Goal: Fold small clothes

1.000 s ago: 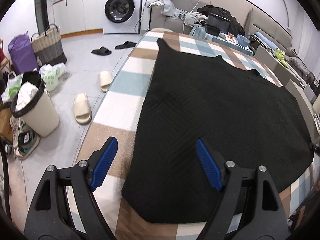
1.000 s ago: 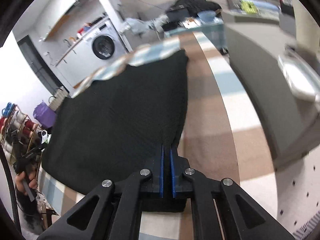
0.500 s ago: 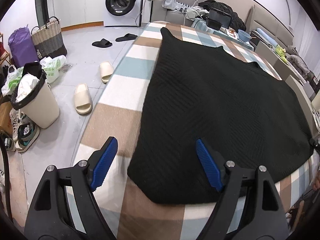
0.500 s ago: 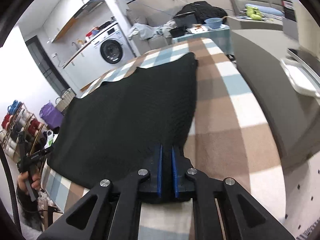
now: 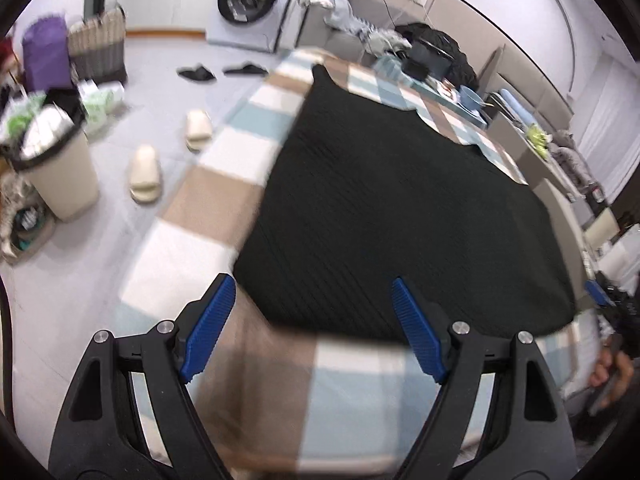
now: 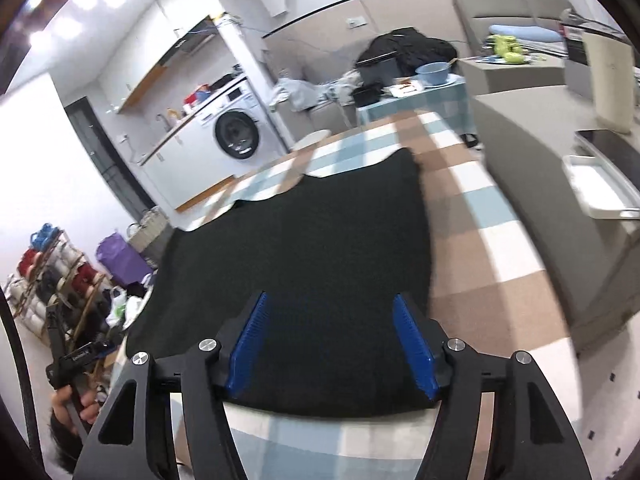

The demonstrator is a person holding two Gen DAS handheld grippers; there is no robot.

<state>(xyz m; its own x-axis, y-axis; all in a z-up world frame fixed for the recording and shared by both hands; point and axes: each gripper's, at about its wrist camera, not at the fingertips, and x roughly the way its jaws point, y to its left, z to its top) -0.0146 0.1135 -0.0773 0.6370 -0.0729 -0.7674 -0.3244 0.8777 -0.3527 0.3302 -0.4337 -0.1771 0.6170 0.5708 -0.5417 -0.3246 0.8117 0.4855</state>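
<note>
While opening, right hand-held gripper [image 6: 334, 344] tilts over garment [image 6: 304, 264].

- A lived-in home, seemingly one open room.
- Washing machine [image 5: 245, 3] under a counter.
- Slippers [image 5: 146, 174] on the floor.
- Sofa [image 6: 520, 40] heaped with clothes.
- Checked tablecloth [image 5: 224, 200].

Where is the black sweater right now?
The black sweater lies spread flat on the checked tablecloth, filling the middle of both wrist views, just ahead of both open grippers.

Bright indoor light, ceiling glare; motion blur; heavy fisheye warp w/ dark corners.
</note>
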